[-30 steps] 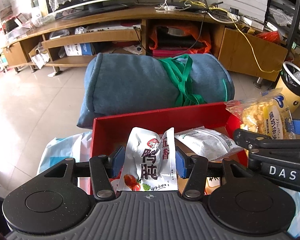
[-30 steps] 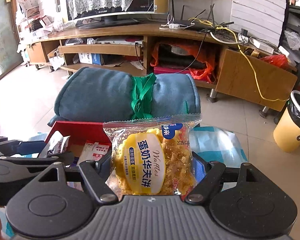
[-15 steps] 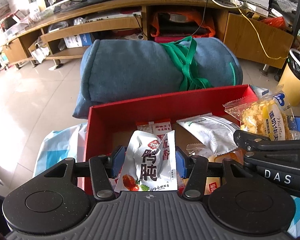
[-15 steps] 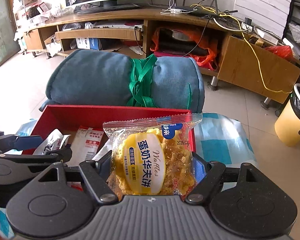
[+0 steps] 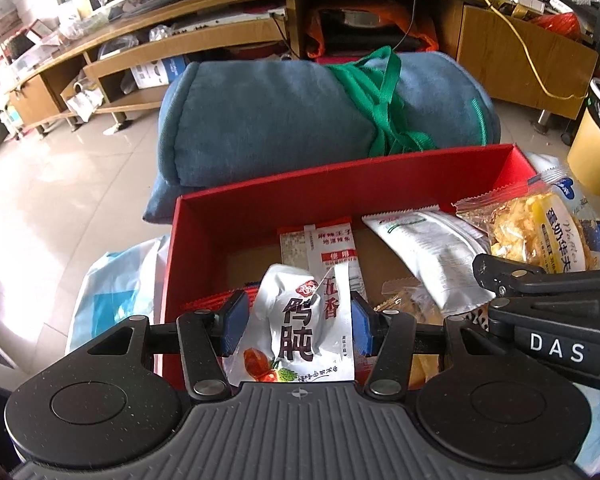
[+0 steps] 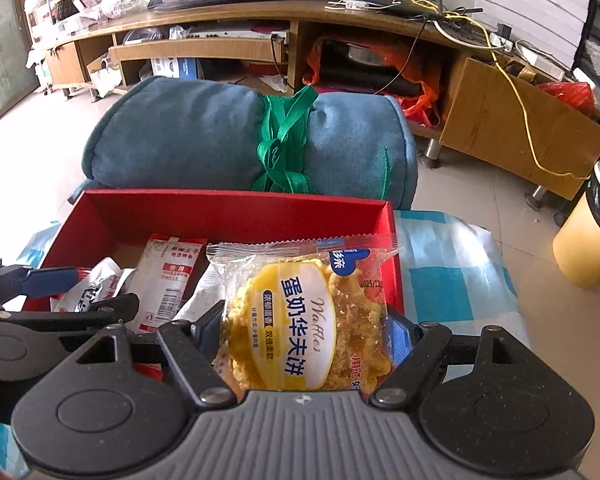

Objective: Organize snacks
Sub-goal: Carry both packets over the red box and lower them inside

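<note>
The left gripper [image 5: 296,322] was clamped on a white snack pouch [image 5: 300,332] — blue pads pressed into both its side edges, the pouch standing upright between the fingers [image 5: 234,316], its top poking up past the tips and its bottom reaching back to the gripper body. It hung over the near-left part of the red box [image 5: 340,184], inside the box's outline.

The right gripper [image 6: 306,330] held a clear waffle packet [image 6: 304,320] the same way: fingers closed against the packet's left and right sides, packet upright w/ its crimped top seal well above the tips. The packet sat over the box's right half, near the right wall, its seal overlapping that wall's top edge in the right wrist view. In the left wrist view the same packet showed at the box's right edge, w/ the right gripper's black linkage just below it.

Inside the box, on its cardboard floor: a red-and-white sachet [image 5: 332,246] lay flat near the middle toward the far wall, and a white-grey pouch [image 5: 432,256] lay at a slant to its right. More wrappers lay at the near side, partly hidden by the grippers — couldn't tell what they were.

The box stood on a blue-and-white checked cloth [image 6: 444,280], close to its left edge. A rolled blue blanket [image 6: 204,140] tied w/ green strap lay right behind the far wall.
</note>
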`<state>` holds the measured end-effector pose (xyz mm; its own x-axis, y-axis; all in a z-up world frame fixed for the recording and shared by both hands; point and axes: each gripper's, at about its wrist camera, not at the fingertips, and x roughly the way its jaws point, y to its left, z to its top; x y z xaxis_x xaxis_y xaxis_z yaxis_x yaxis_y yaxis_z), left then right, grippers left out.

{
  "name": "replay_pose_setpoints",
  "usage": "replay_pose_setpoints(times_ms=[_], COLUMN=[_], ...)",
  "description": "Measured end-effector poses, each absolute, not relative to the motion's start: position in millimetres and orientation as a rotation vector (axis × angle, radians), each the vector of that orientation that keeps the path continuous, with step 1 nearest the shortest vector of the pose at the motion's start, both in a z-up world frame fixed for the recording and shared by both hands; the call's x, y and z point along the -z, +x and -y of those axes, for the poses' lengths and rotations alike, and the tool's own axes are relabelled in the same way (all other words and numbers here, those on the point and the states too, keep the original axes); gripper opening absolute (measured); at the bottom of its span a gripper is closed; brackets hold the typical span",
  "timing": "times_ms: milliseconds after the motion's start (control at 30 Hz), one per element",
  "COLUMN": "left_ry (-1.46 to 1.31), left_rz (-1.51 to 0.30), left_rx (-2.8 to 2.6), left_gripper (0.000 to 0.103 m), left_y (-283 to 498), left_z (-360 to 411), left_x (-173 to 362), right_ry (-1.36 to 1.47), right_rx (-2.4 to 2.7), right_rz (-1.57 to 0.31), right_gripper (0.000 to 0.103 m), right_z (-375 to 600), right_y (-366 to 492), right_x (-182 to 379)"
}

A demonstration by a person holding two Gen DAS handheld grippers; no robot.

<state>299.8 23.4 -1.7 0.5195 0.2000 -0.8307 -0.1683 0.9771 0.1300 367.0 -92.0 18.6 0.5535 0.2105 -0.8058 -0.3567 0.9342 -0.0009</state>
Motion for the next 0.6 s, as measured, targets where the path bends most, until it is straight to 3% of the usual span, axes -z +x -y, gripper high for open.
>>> replay_pose_setpoints(times_ms=[600], left_ry=[0.053], left_rz=[-1.012], left_rx=[-0.231], left_gripper=[0.069], left_y=[295.8], left_z=[-22.9], left_x=[3.4], right_ry=[-0.165], right_rx=[-0.333], right_rz=[-0.947], right_gripper=[0.078], right_z=[96.1], right_y=[370.1], right_x=[-14.5])
